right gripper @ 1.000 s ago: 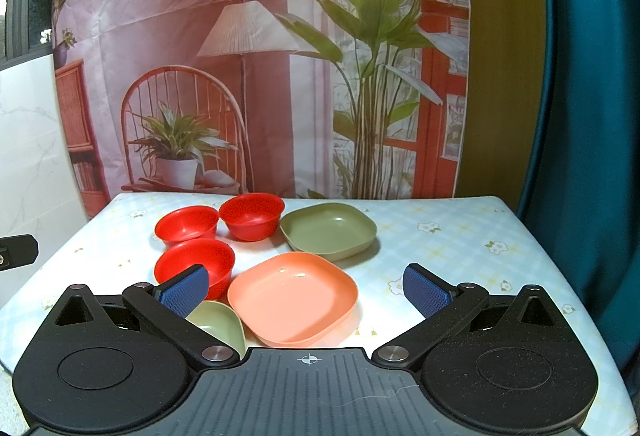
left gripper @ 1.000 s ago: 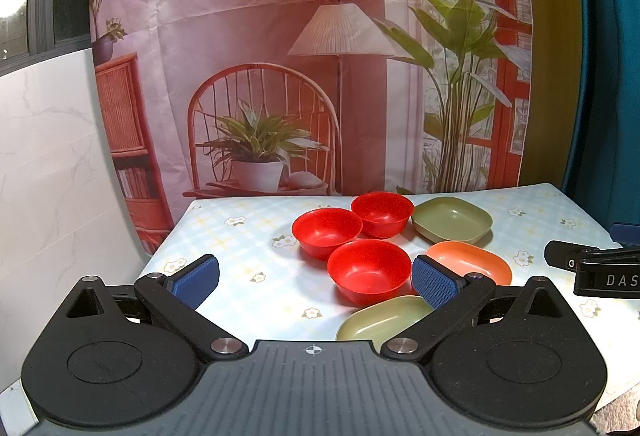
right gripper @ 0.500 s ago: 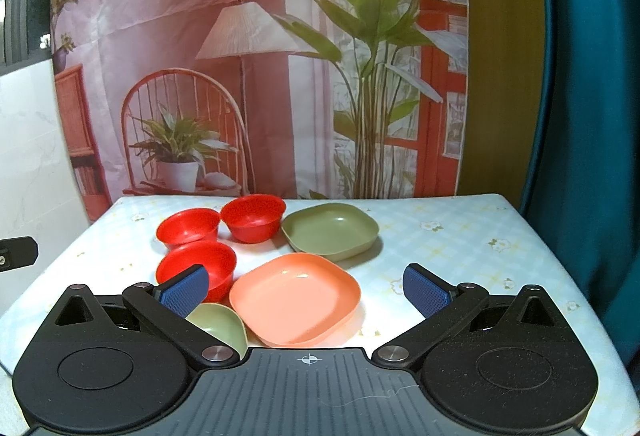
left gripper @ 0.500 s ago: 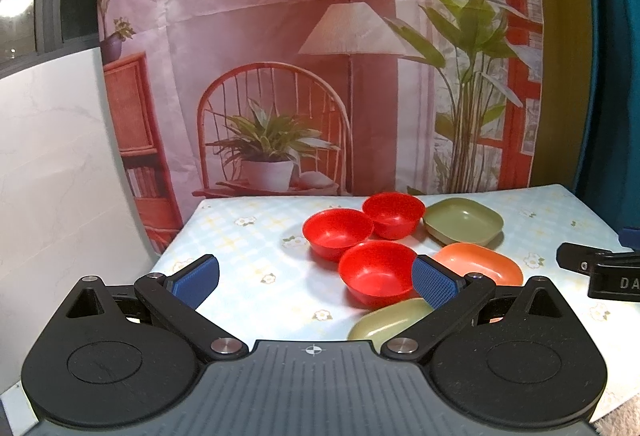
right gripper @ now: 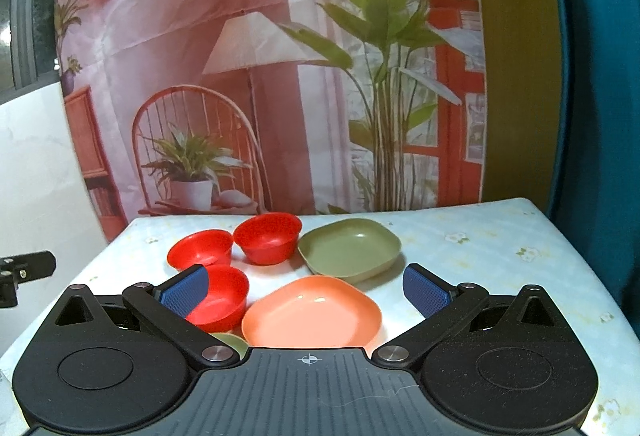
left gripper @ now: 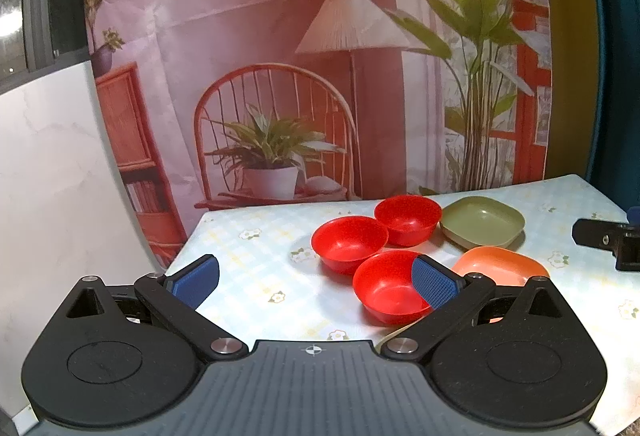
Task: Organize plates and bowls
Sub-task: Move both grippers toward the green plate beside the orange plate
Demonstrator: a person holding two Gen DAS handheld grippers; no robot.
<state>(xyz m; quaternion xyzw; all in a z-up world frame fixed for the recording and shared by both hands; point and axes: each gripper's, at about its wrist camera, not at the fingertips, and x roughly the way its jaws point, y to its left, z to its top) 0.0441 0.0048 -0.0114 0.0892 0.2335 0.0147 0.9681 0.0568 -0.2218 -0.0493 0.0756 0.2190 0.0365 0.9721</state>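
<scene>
Worktop [right gripper: 480,236]: bare cloth along right and far edges, dishes grouped left of centre. Left claw [left gripper: 316,276] spread wide, empty, level over near-left edge. Right claw [right gripper: 306,290] spread wide, empty, above orange plate [right gripper: 312,316]. Count: three red bowls [right gripper: 268,238], two green plates [right gripper: 350,248], one orange

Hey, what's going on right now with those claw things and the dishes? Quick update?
Left gripper open, empty. Right gripper open, empty, above orange plate. Three red bowls, two green plates unstacked on table. Nothing blocking.
</scene>
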